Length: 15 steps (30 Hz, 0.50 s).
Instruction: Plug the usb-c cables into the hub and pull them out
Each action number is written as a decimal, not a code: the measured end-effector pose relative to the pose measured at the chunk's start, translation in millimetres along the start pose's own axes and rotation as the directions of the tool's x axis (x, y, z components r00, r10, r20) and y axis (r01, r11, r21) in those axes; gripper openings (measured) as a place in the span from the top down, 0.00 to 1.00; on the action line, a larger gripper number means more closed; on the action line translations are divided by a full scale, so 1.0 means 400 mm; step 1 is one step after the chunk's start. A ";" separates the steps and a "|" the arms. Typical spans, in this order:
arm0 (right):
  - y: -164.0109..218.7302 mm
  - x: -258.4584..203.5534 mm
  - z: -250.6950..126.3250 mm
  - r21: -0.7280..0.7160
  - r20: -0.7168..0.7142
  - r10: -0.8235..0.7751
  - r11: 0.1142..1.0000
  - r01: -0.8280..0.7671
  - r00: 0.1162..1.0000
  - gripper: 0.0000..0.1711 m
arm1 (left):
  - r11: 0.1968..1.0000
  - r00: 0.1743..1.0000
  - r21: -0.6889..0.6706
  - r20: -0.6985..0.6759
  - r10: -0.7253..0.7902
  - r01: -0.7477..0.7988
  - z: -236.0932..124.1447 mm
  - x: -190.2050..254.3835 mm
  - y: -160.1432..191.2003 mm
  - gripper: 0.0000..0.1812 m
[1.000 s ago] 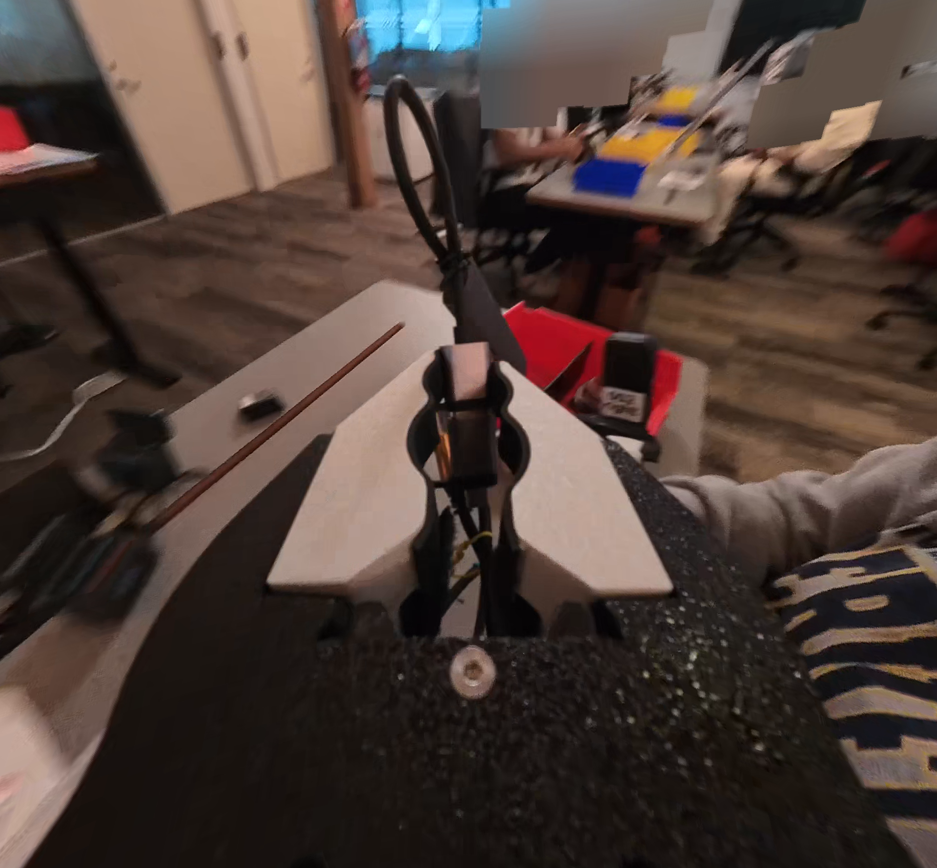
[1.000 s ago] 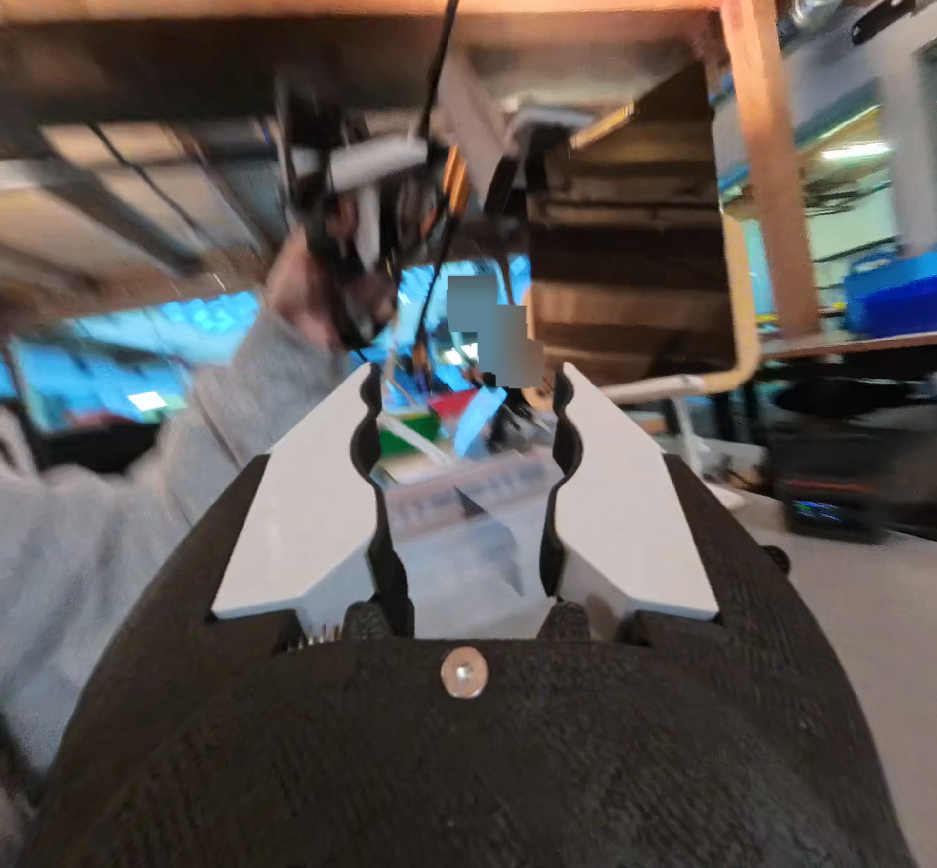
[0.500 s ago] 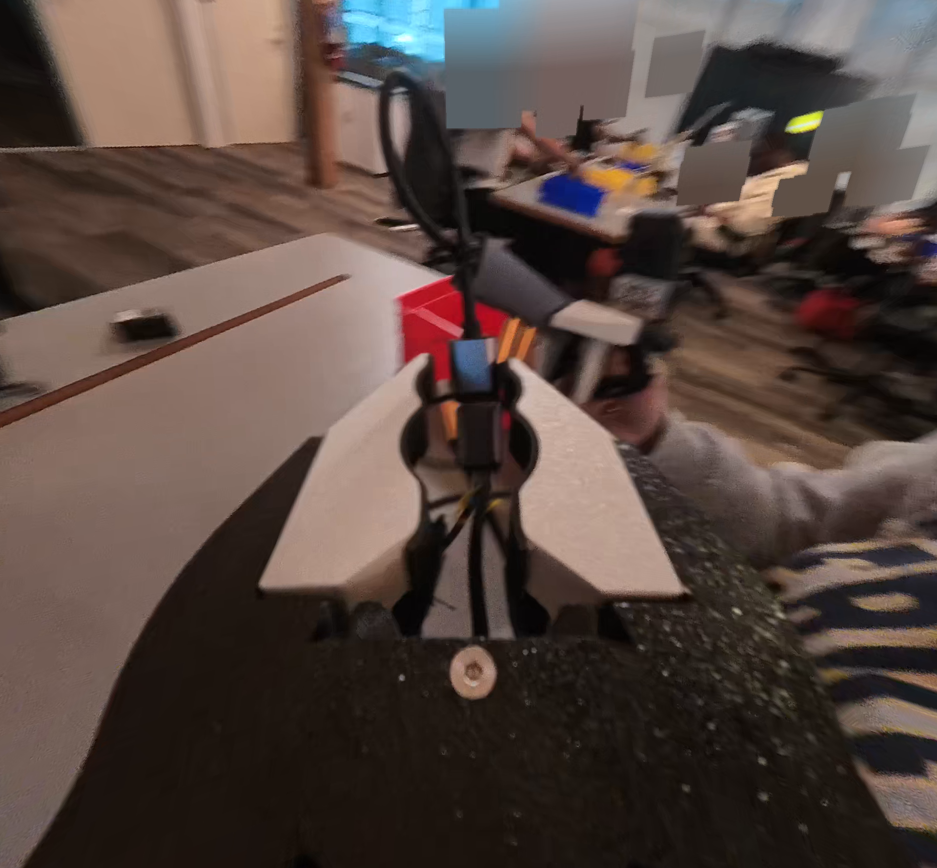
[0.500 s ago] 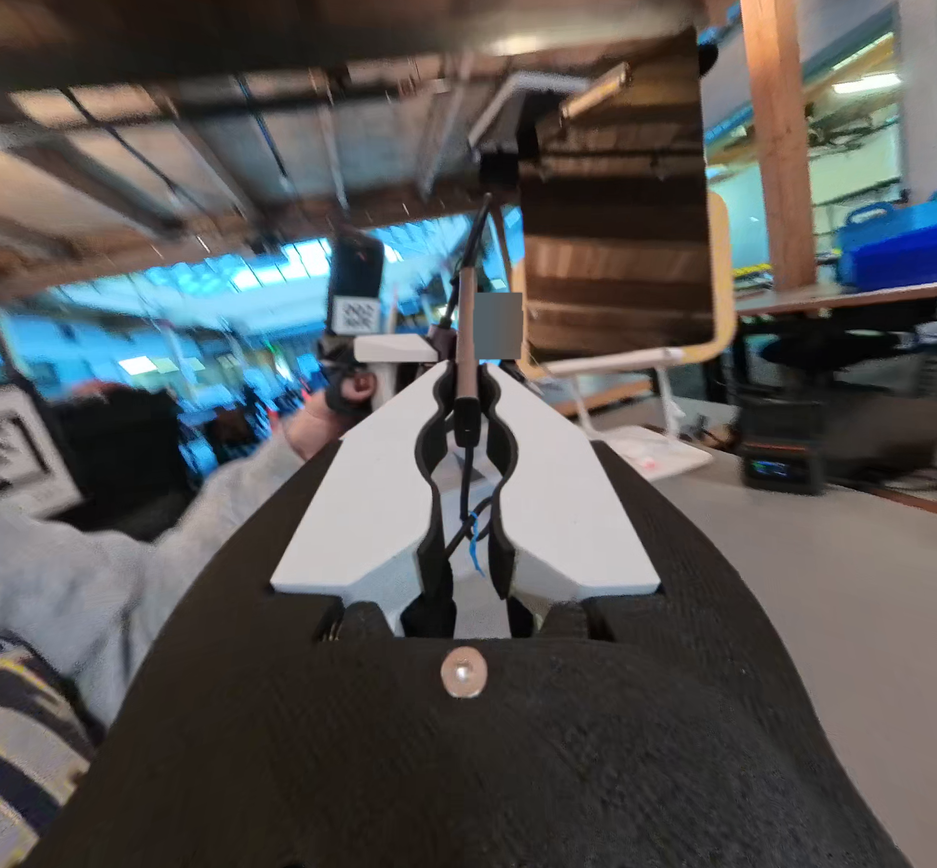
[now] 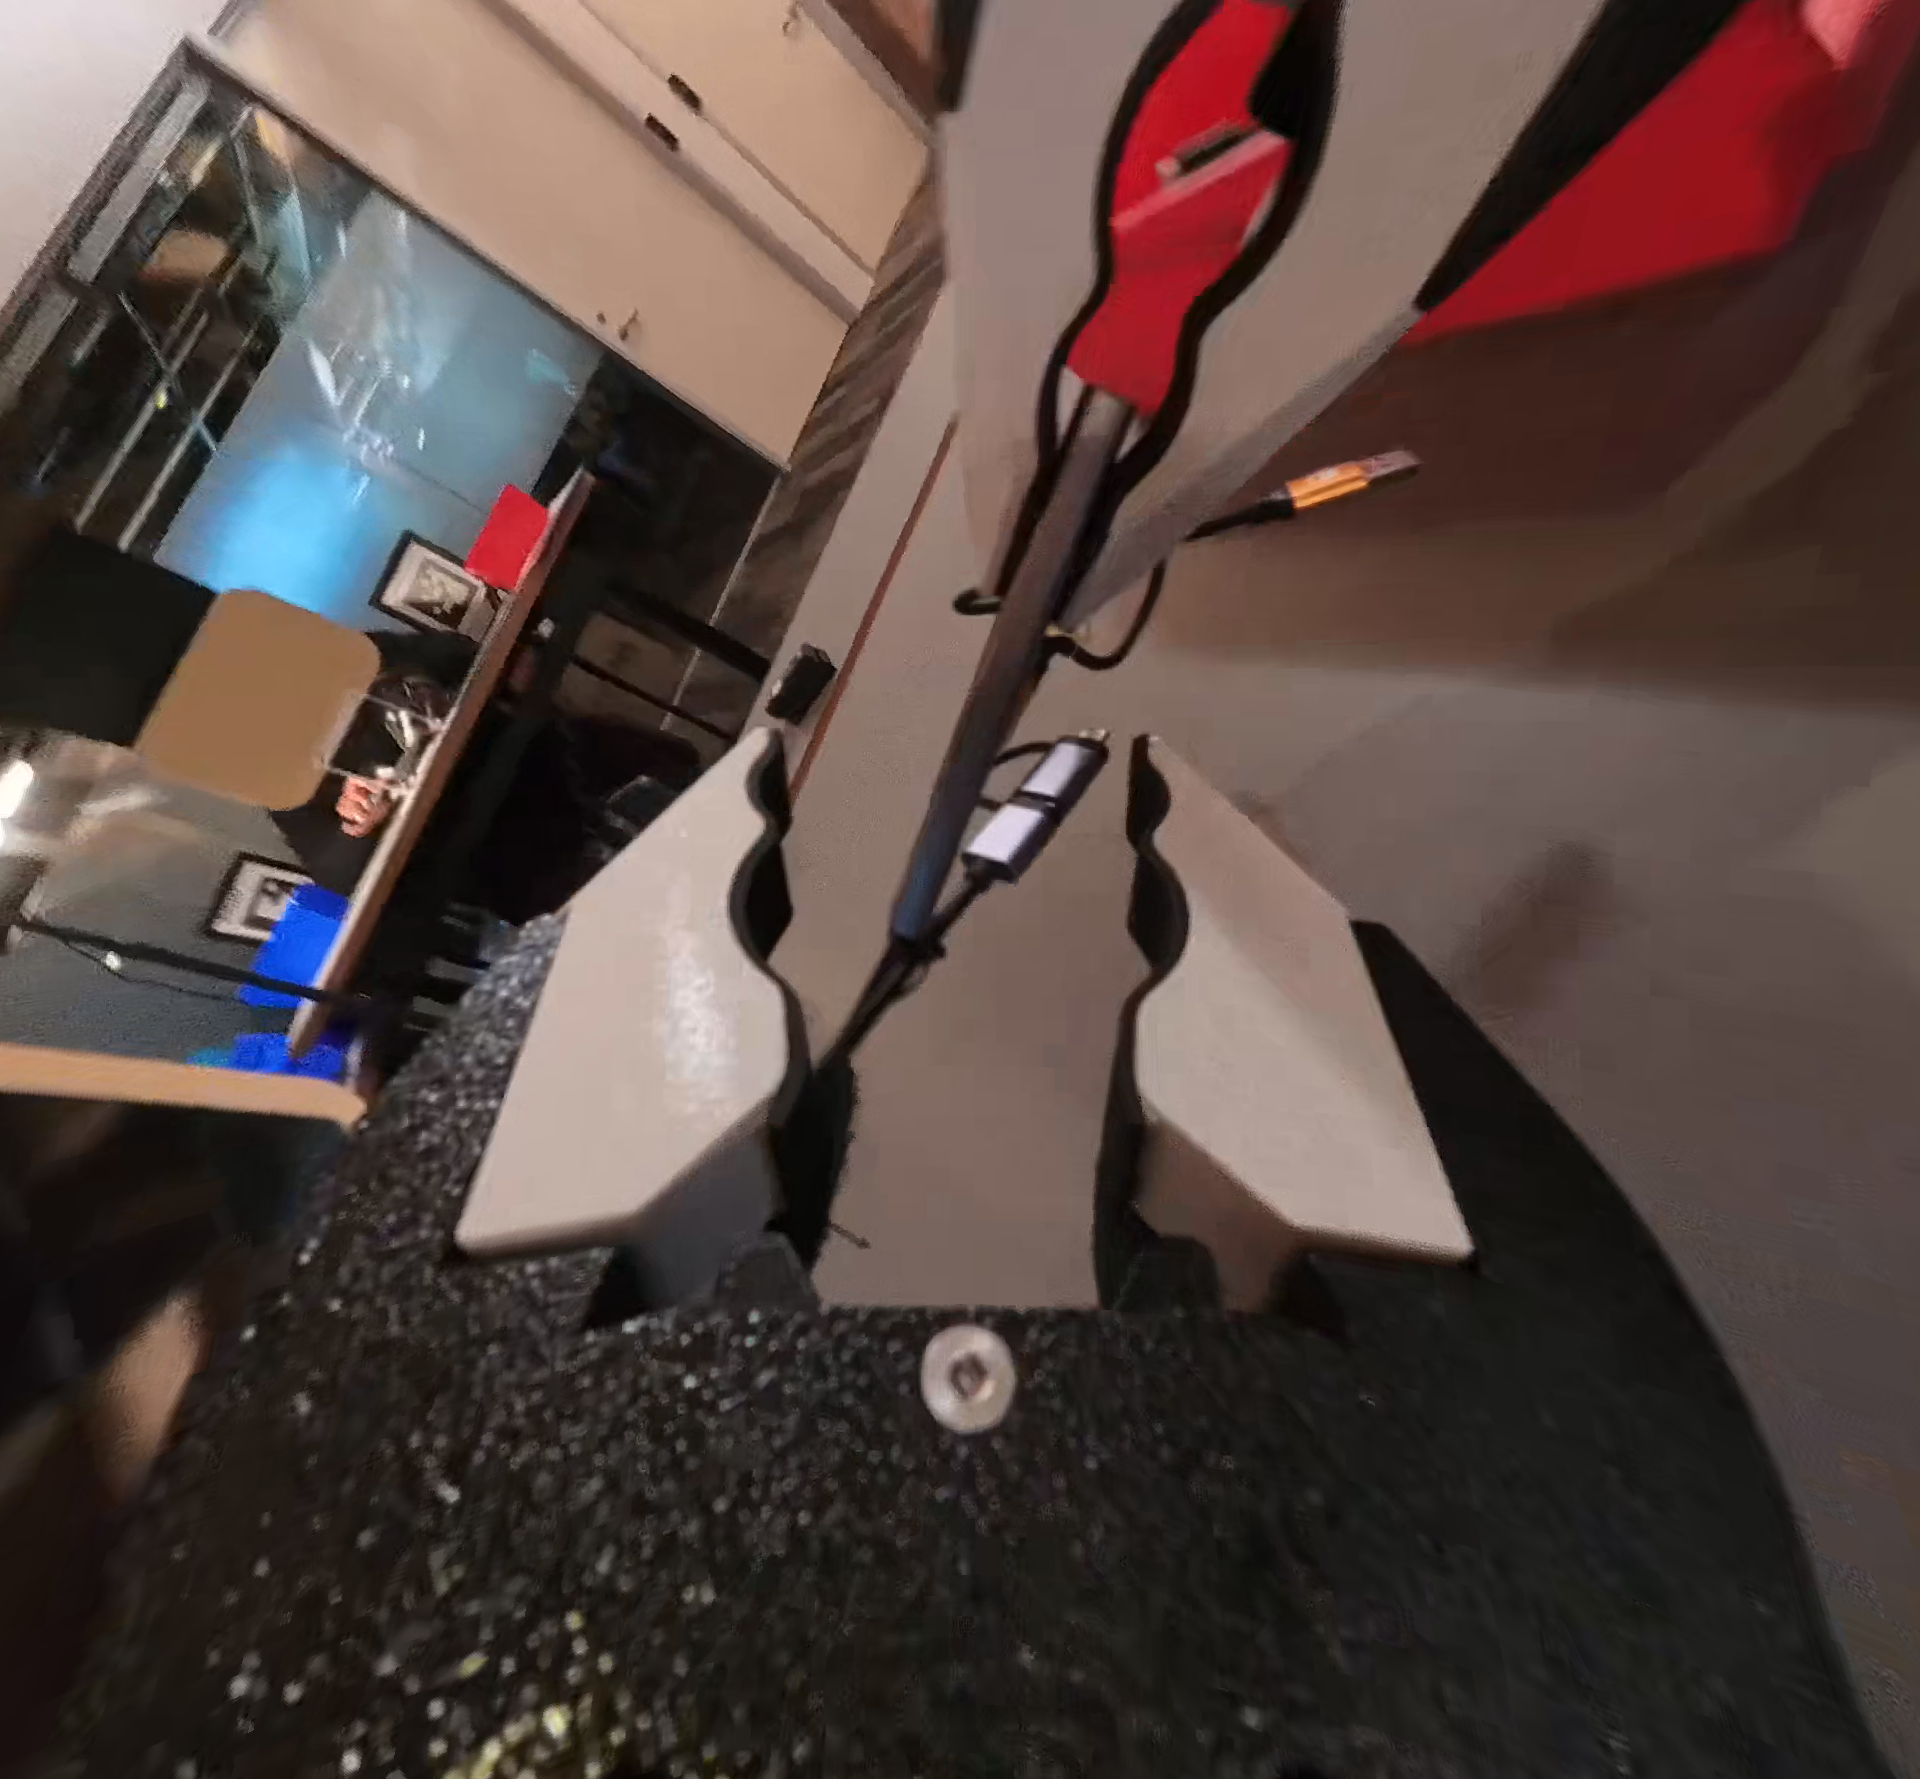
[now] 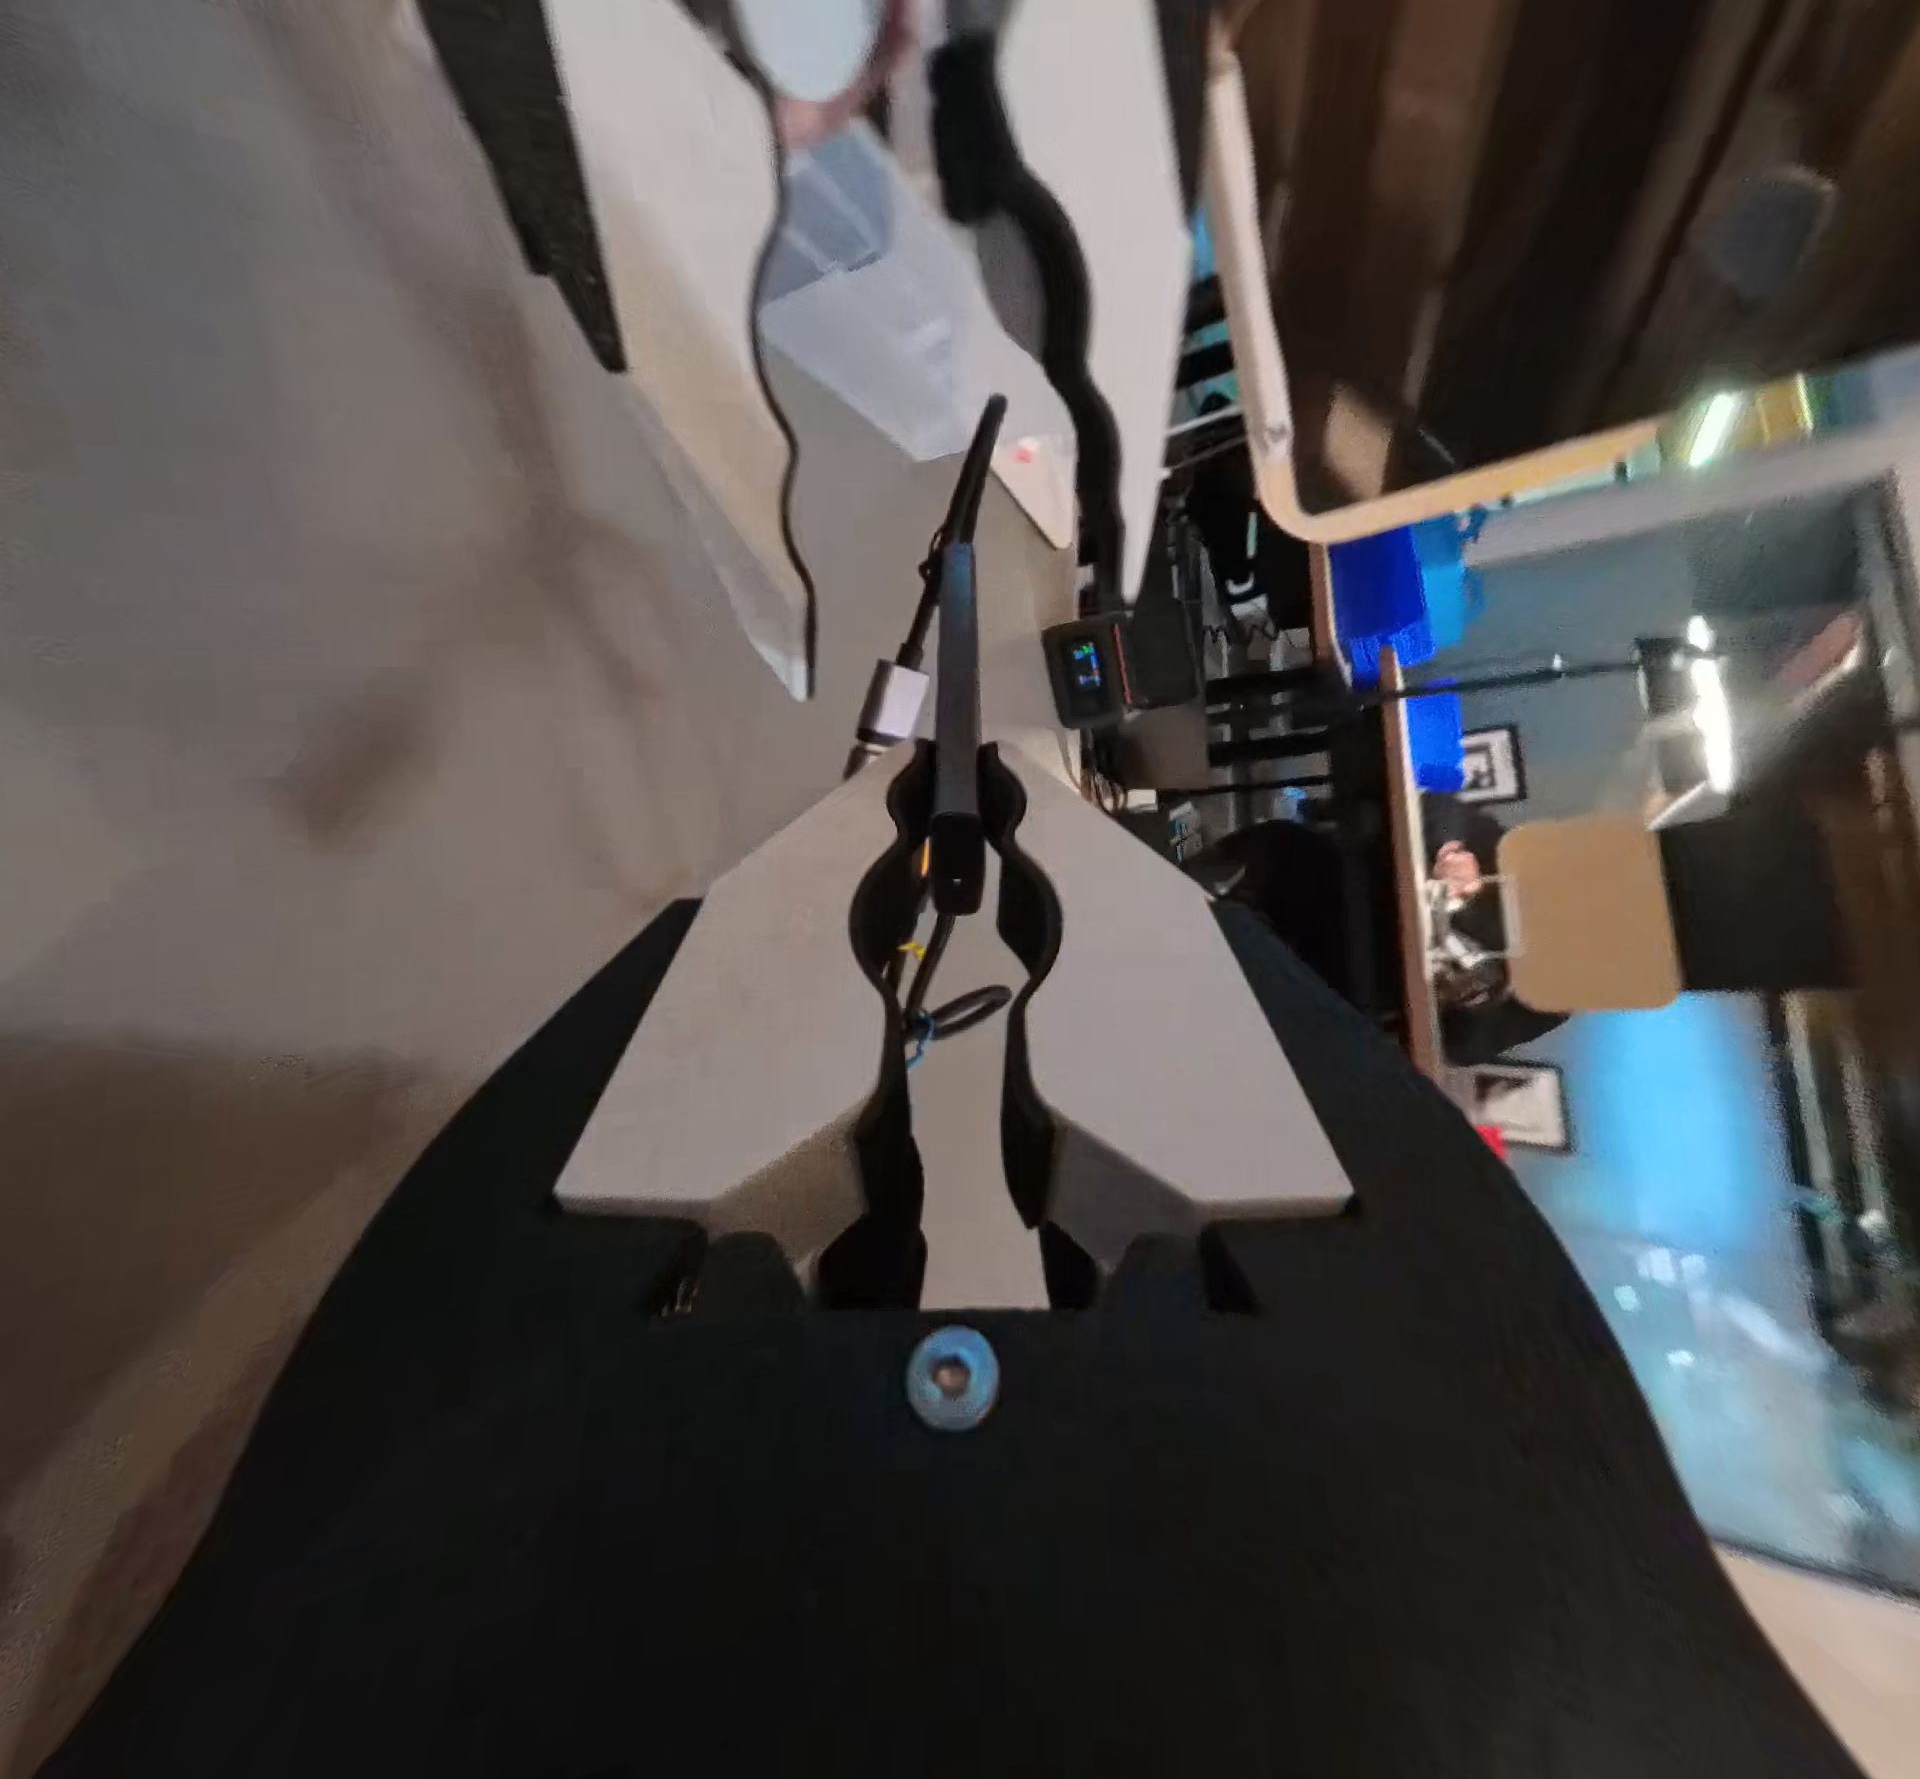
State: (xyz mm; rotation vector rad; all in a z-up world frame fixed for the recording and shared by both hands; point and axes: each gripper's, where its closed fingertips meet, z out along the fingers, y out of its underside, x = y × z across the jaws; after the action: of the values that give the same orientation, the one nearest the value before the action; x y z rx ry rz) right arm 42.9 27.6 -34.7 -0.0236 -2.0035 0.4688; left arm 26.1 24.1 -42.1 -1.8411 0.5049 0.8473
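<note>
A slim dark grey hub (image 5: 977, 742) runs away from me between the open fingers of my left gripper (image 5: 951, 773), which does not touch it. My right gripper (image 5: 1049, 576) comes in from the top and is shut on the hub's far end. In the right wrist view my right gripper (image 6: 956, 763) clamps the hub (image 6: 956, 649), and the open left gripper (image 6: 956, 628) faces it. Two silver USB-C plugs (image 5: 1039, 794) sit beside the hub; I cannot tell if they are plugged in. One shows in the right wrist view (image 6: 894, 701). An orange plug (image 5: 1340, 482) lies off to the right.
The pale table (image 5: 1558, 898) is close under both grippers. A red bin (image 5: 1662, 119) stands behind the right gripper. A small black device with a lit display (image 6: 1101, 680) and a clear plastic box (image 6: 883, 327) sit on the table. A small black object (image 5: 800, 680) lies farther off.
My left gripper has opened and let go of the hub. My right gripper keeps its hold. Both views have rolled sideways and come down close to the table.
</note>
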 end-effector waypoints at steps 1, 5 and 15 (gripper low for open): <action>-0.001 -0.024 0.005 -0.006 0.014 -0.058 0.998 0.058 0.998 0.96 | 0.998 0.999 -0.026 -0.014 0.049 -0.050 0.007 0.024 0.010 0.68; -0.008 -0.073 0.007 -0.019 0.011 -0.169 0.985 0.169 0.986 0.96 | 0.985 0.986 -0.046 -0.022 0.164 -0.165 0.016 0.084 0.024 0.91; -0.014 -0.072 -0.051 0.227 0.234 0.290 0.912 -0.343 0.928 0.77 | 0.941 0.934 0.148 -0.240 -0.263 0.303 -0.036 0.115 -0.005 0.96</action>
State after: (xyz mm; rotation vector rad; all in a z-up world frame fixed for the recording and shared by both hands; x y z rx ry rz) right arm 74.9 22.4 -49.7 -0.1464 -2.1216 0.9802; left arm 62.8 13.3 -71.7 -1.7893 0.4220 0.3925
